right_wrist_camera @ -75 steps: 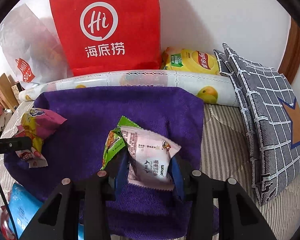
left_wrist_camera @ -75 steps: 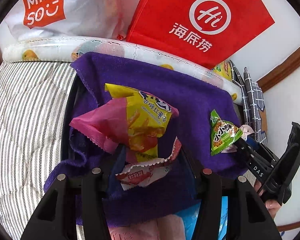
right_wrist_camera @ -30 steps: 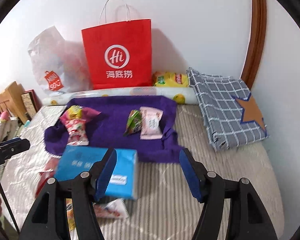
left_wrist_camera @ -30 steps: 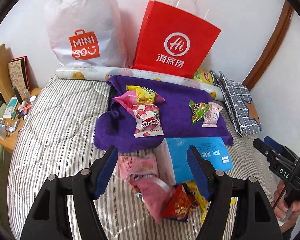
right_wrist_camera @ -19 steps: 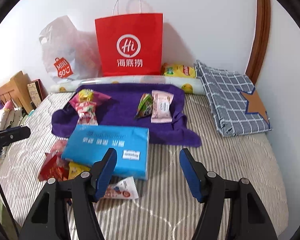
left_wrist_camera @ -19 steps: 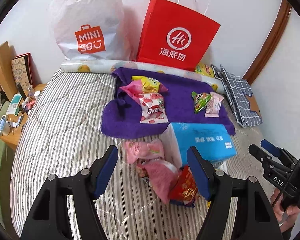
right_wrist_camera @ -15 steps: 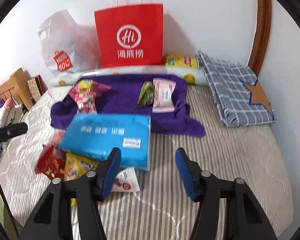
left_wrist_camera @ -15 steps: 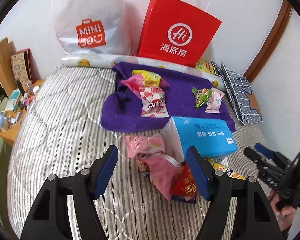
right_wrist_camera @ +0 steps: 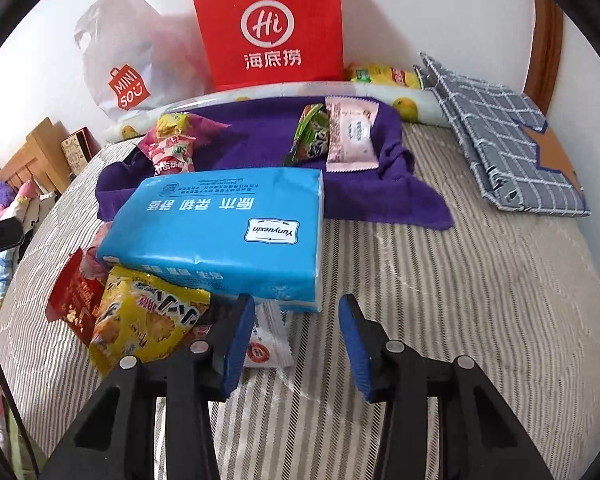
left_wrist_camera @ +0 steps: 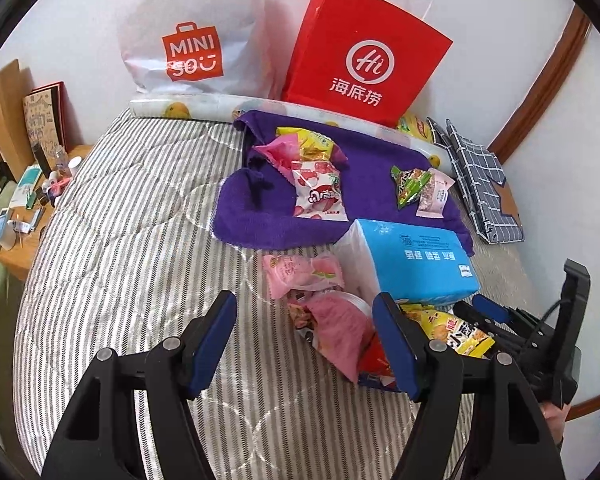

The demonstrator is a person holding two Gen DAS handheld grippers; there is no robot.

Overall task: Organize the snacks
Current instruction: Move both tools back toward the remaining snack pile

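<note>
Now both grippers hang empty over the near snack pile, four packets already dropped on the purple towel (left_wrist_camera: 364, 200) farther back. The right gripper (right_wrist_camera: 296, 336) has sunk toward the small white packet (right_wrist_camera: 266, 344), its jaws just closing but not pinching it. The left gripper (left_wrist_camera: 304, 340), half open, frames the pink packet (left_wrist_camera: 340, 328), likely next.

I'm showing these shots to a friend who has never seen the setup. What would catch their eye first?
Probably the bright red paper bag standing against the wall, beside a white Miniso bag. Next, the purple towel on the striped bed, with four snack packets set on it in two pairs. In front of that lies a blue tissue pack with a jumble of snack packets still unsorted at its near corner.
</note>
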